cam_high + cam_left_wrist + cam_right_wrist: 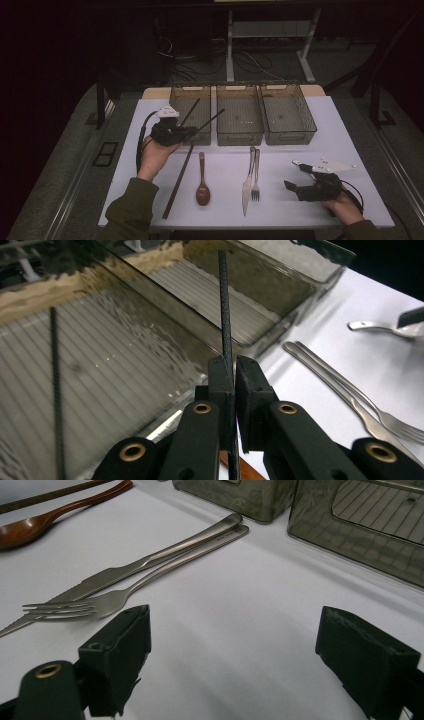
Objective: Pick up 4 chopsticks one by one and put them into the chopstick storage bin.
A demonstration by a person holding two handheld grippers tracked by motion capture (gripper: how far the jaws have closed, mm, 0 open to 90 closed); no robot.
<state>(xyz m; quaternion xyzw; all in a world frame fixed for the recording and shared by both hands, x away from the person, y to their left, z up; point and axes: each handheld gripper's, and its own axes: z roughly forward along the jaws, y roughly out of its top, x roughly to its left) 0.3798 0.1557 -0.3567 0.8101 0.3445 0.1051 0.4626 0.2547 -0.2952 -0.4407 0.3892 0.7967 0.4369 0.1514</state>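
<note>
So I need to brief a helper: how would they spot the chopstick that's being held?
Start at the leftmost basket of three on the white table. The left gripper beside it pinches a thin dark chopstick angled over the rim. Its twin leans inside the basket, untouched.

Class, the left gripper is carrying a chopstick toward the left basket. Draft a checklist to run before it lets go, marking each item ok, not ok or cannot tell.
1. Left gripper shut on the held chopstick: ok.
2. Chopstick tip over the left basket: cannot tell.
3. Another chopstick already lies inside that basket: ok.
4. Right gripper open, well away: ok.
5. Brown chopstick waits on the table: ok.
</note>
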